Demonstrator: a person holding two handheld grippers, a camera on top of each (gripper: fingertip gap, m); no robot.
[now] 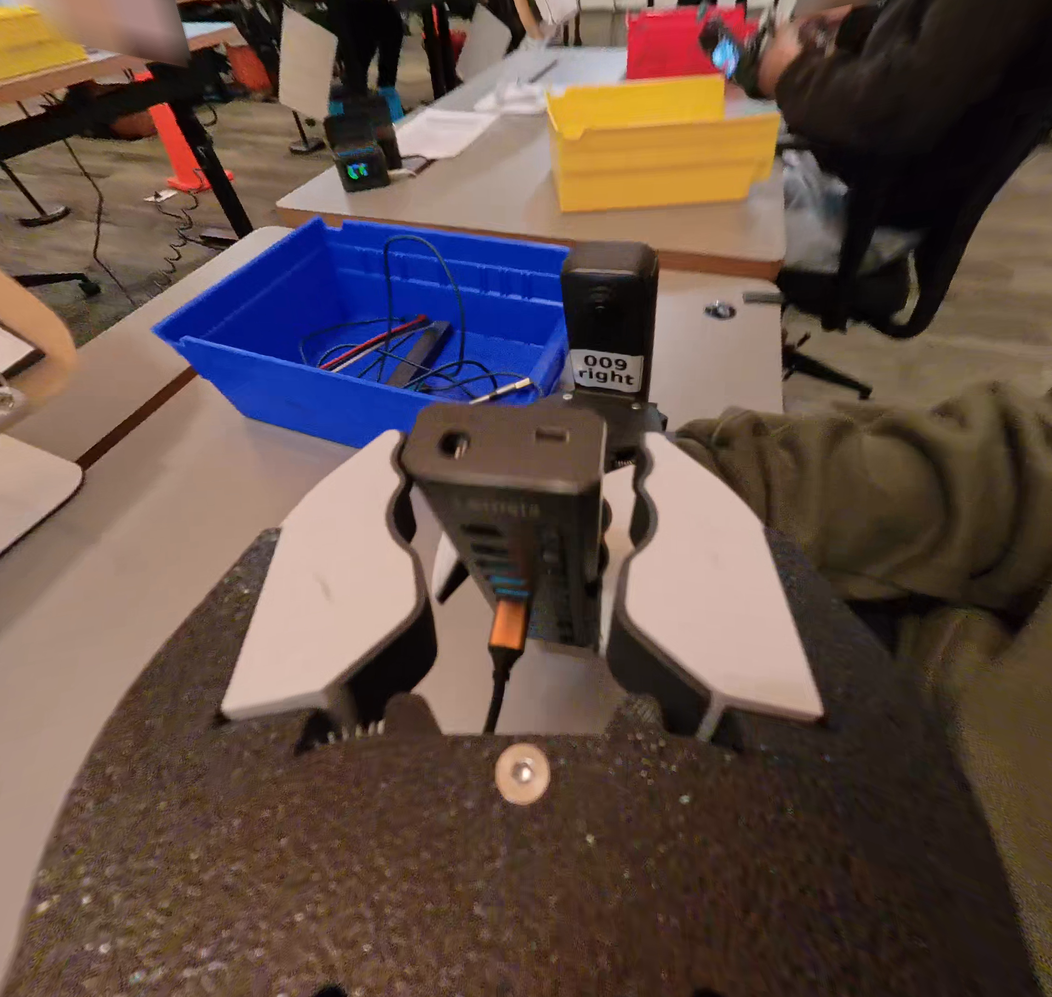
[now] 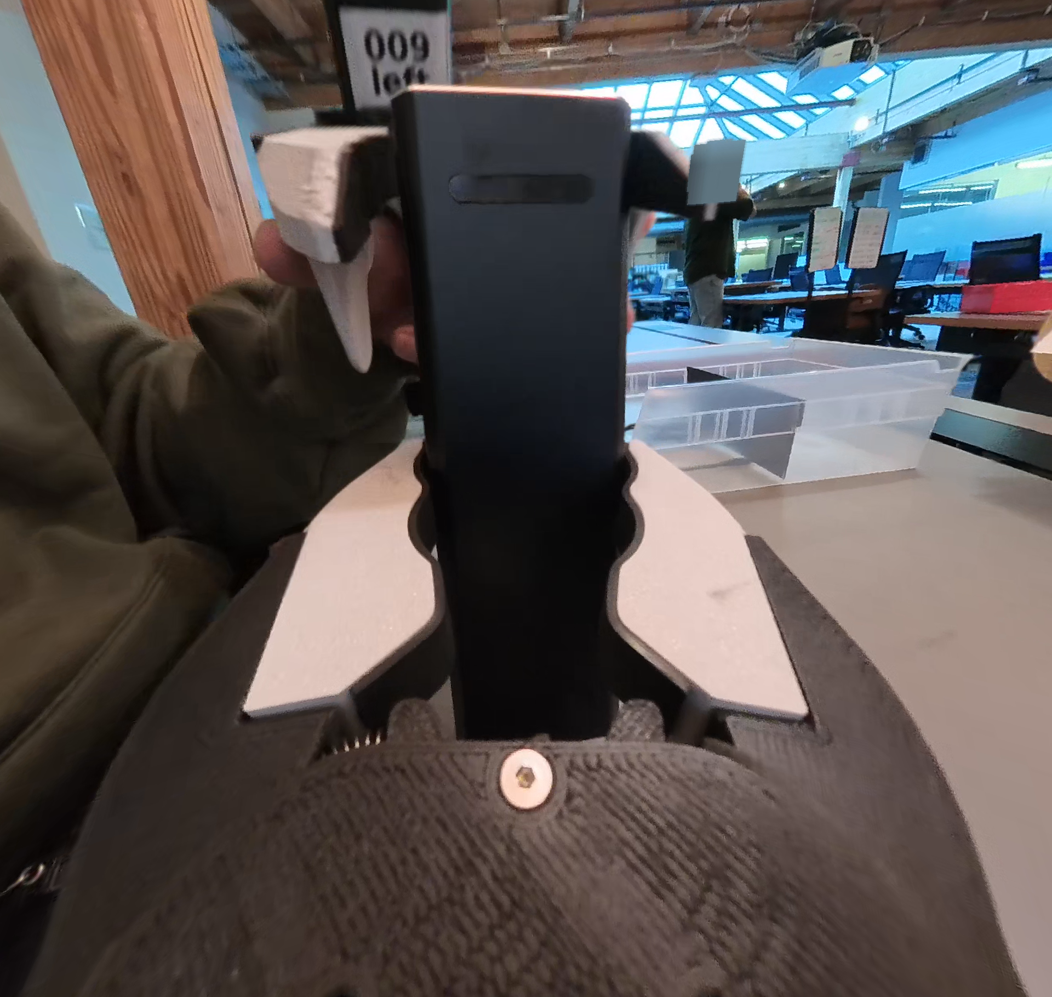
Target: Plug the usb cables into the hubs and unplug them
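A black USB hub (image 1: pixel 512 520) is held above the table between both grippers. My left gripper (image 1: pixel 521 474) is shut on the hub near its upper end, port side facing its camera. An orange USB plug (image 1: pixel 508 622) with a black cable (image 1: pixel 494 696) sits in one of the lower ports. My right gripper (image 2: pixel 524 485) is shut on the same hub (image 2: pixel 521 343) from the opposite side and sees its plain back. The left gripper's white fingers (image 2: pixel 307 189) flank the hub's far end there. The right gripper's camera body (image 1: pixel 609 309) shows behind the hub.
A blue bin (image 1: pixel 341 400) with several loose cables and a dark bar stands just beyond the hub. A yellow bin (image 1: pixel 654 167) and a small black device (image 1: pixel 361 169) are on the far table. A clear bin (image 2: pixel 797 417) sits to the right. An olive sleeve (image 1: pixel 842 491) is close by. The left gripper's tips are roughly 7 centimeters from the right gripper's.
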